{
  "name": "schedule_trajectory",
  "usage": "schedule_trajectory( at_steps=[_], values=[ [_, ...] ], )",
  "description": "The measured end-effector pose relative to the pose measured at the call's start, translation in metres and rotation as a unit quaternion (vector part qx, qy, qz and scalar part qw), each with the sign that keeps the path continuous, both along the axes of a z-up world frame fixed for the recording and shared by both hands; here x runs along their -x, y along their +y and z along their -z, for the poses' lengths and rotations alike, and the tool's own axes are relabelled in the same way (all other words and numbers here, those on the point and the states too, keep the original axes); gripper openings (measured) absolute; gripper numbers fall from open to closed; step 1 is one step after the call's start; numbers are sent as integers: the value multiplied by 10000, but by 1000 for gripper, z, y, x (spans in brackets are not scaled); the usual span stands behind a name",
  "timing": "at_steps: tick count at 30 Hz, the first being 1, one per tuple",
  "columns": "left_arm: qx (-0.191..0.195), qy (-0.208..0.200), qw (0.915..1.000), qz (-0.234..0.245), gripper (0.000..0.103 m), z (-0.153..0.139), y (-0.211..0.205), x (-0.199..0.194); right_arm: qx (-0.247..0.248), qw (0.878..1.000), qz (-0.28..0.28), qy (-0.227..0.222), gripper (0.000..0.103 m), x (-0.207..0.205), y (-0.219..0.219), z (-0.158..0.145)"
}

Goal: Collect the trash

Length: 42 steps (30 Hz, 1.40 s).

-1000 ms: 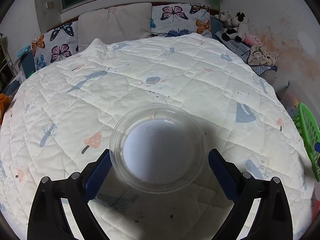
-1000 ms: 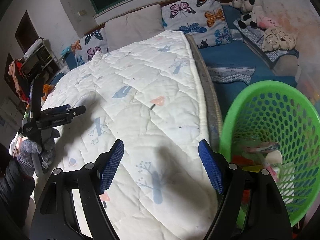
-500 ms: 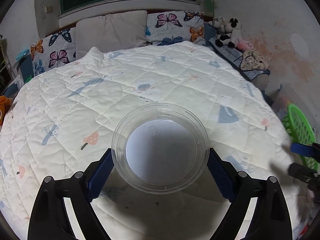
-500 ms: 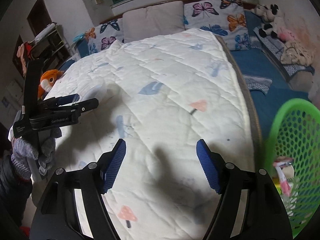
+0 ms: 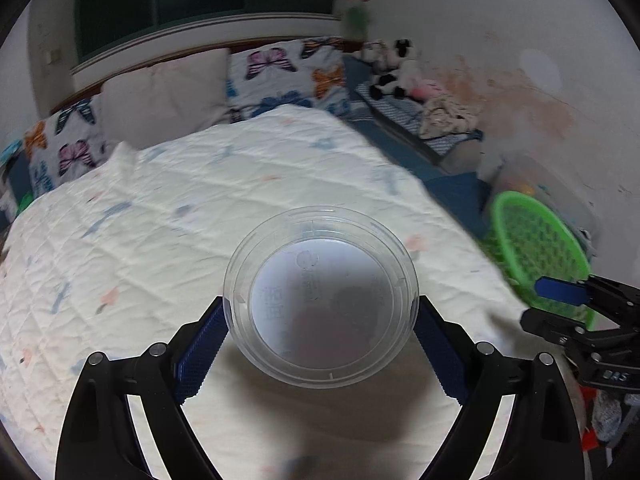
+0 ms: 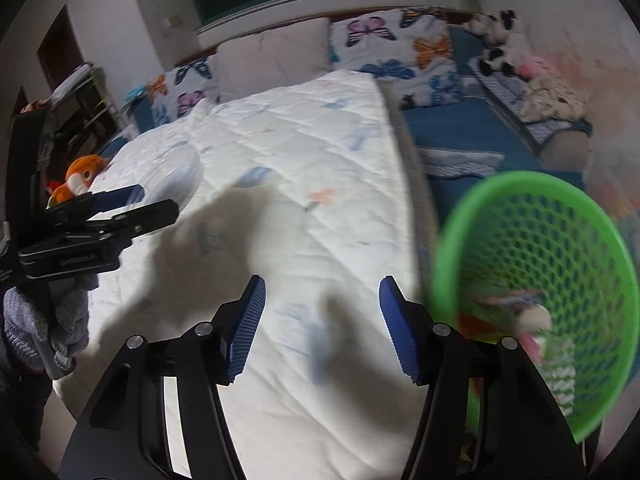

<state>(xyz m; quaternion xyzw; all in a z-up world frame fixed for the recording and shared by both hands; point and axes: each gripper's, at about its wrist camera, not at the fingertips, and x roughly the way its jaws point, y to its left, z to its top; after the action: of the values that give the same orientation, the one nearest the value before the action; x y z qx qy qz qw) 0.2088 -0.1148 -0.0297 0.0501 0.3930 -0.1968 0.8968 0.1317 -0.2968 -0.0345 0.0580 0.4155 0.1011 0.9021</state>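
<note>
My left gripper (image 5: 320, 332) is shut on a clear round plastic container (image 5: 320, 300), held by its sides above the white quilted bed (image 5: 200, 200). The container also shows in the right wrist view (image 6: 176, 178), with my left gripper (image 6: 132, 204) at the far left. My right gripper (image 6: 322, 328) is open and empty over the bed's right edge; it also shows in the left wrist view (image 5: 560, 300). A green mesh basket (image 6: 540, 240) with several pieces of trash stands to its right, also seen in the left wrist view (image 5: 536, 240).
Butterfly pillows (image 5: 280, 76) and a plain pillow (image 5: 164, 100) line the headboard. Stuffed toys (image 5: 392, 72) lie on the blue sheet by the right wall. An orange plush (image 6: 78, 178) sits at the bed's left side.
My left gripper has lifted the container and swung right, bringing the basket into its view. My right gripper has swung back right toward the basket.
</note>
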Motion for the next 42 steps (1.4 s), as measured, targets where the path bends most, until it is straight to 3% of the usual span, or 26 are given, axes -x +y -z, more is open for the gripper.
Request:
schedule_trajectory(
  at_steps=[17,27,34,42],
  values=[
    [35,166,9925,1210,88,-1,-164,31,-64,9895,1437,-143,58,71,-136,-11],
    [-108,384,9865,1589,91,12,-226,42,-384,9801,1939,-196,58,101,-186,-8],
    [30,436,9860,1607,93,12,-226,47,-473,9792,1965,-164,58,107,-188,-7],
    [-1,135,9926,1205,93,1,-177,55,-499,9835,1726,-207,63,108,-166,-9]
  ],
)
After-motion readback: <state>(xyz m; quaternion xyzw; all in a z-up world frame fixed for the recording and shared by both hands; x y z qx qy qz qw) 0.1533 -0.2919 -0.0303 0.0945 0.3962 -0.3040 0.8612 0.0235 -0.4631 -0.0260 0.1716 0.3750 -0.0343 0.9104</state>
